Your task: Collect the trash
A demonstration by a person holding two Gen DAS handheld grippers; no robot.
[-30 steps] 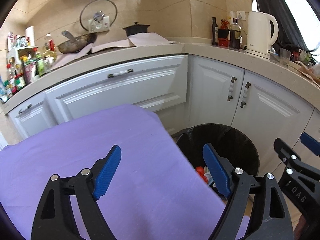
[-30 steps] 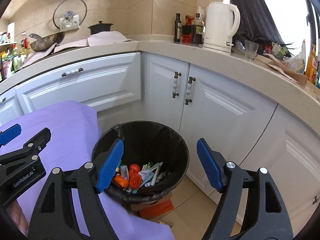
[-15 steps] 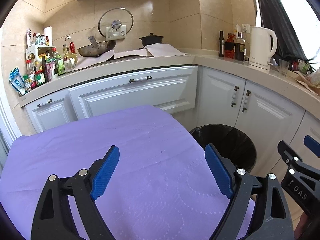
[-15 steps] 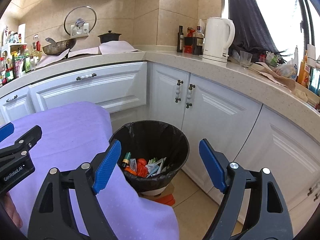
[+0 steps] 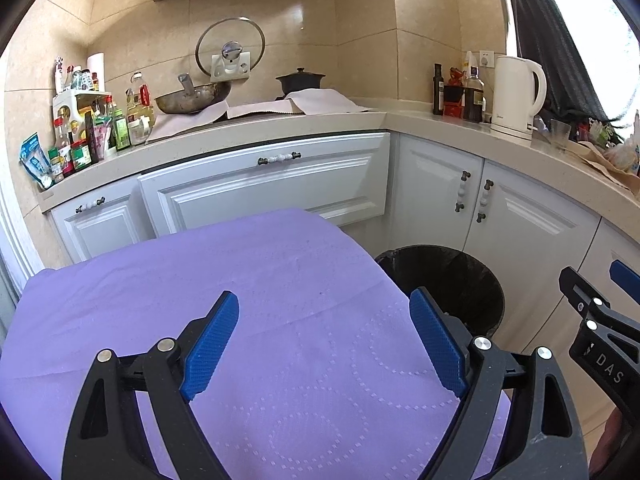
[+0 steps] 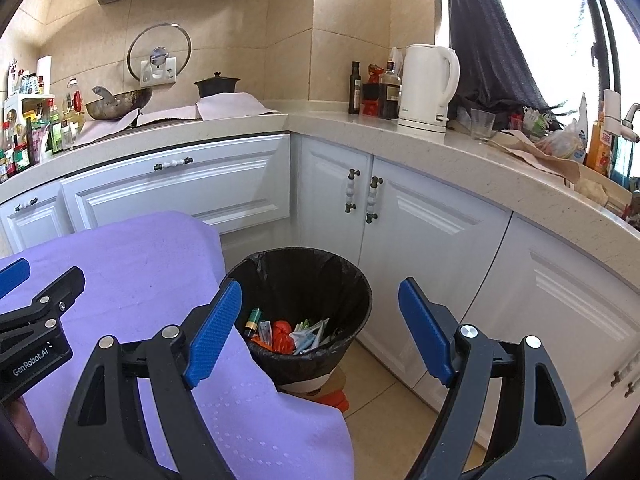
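A black-lined trash bin (image 6: 320,276) stands on the floor beside the purple-covered table (image 6: 132,272). It holds mixed trash (image 6: 288,334): a battery, red wrappers, pale packets. In the left wrist view the bin (image 5: 448,280) is at the table's right edge, its contents hidden. My left gripper (image 5: 324,340) is open and empty above the purple cloth (image 5: 240,288). My right gripper (image 6: 320,328) is open and empty, raised above and in front of the bin. I see no trash on the cloth.
White corner cabinets (image 6: 420,240) stand right behind the bin. The counter (image 6: 460,148) carries a kettle (image 6: 428,88), bottles, a glass and a wok (image 5: 192,98). An orange object (image 6: 334,398) lies under the bin on the tiled floor.
Both grippers have pulled back and up from the bin, so more of the kitchen and the purple cloth shows. Both stay open and empty.
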